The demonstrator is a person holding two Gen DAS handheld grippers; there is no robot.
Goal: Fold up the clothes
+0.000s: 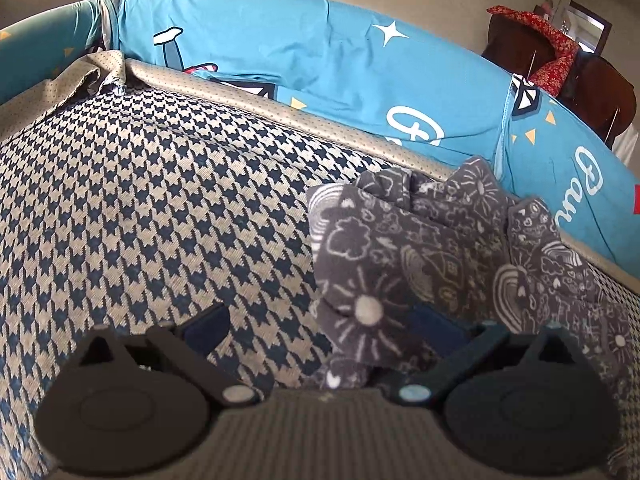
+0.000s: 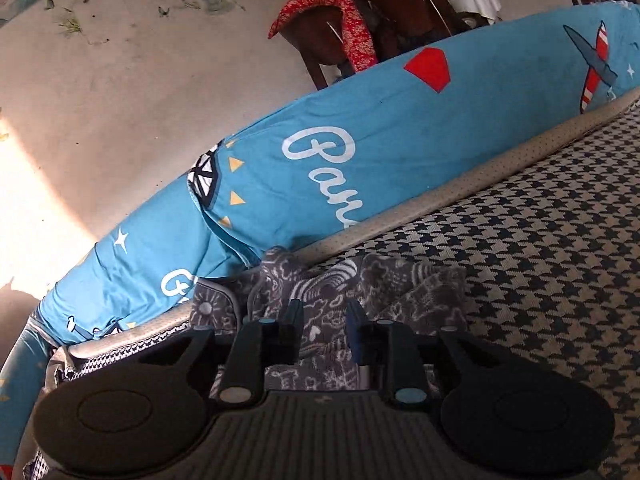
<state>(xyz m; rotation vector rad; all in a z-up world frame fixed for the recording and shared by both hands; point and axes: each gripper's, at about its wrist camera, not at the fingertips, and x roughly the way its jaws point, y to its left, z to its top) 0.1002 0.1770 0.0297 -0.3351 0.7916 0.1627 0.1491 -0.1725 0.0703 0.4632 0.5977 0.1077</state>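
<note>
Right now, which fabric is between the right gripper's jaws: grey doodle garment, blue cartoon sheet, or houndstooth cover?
The grey doodle-print garment. The blue cartoon sheet lies behind it; the houndstooth cover lies underneath.

- Take the houndstooth cover [image 1: 140, 200] as your landmark: the printed garment [image 1: 420, 248] lies bunched on it, near its far edge.
- Along that far edge runs the dotted border strip [image 1: 328, 120]; behind the strip lies the long bolster [image 1: 320, 64].
- Beyond the bolster, off the cover's far right corner in your left view, stands the wooden chair [image 1: 520, 52] with a cloth [image 1: 556, 52] draped over it.
- Your left gripper [image 1: 320, 328] sits over the cover's near part, the garment between its fingers and to their right.
- Your right gripper [image 2: 324, 320] is over the garment, close to the border strip.
</note>
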